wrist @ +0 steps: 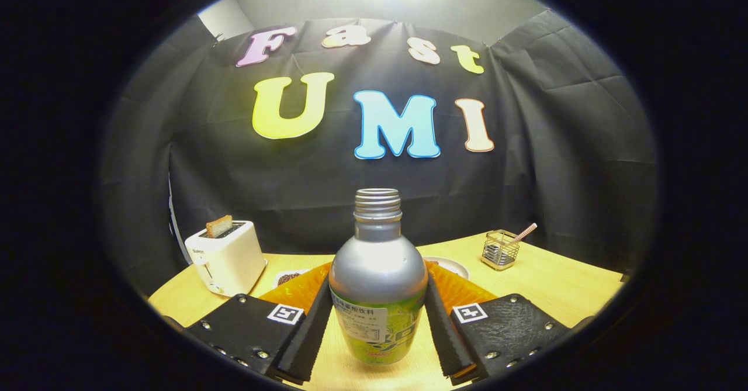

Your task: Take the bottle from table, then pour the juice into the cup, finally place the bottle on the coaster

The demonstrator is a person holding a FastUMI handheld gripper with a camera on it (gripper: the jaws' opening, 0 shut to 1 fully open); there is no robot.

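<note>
A silver bottle point(377, 274) with a green label and an uncapped threaded neck stands upright between my two fingers. My gripper point(377, 312) is shut on the bottle, both pads pressing on its lower body. The bottle's base seems to hover just above the wooden table point(555, 286). Part of a white plate point(453, 265) shows just behind the bottle on the right. I cannot make out a cup or a coaster from here.
A white toaster point(225, 256) with a slice of toast in it stands at the back left. Beside it lies a small dish point(287, 277) with dark contents. A wire holder point(501, 249) with a straw sits at the back right.
</note>
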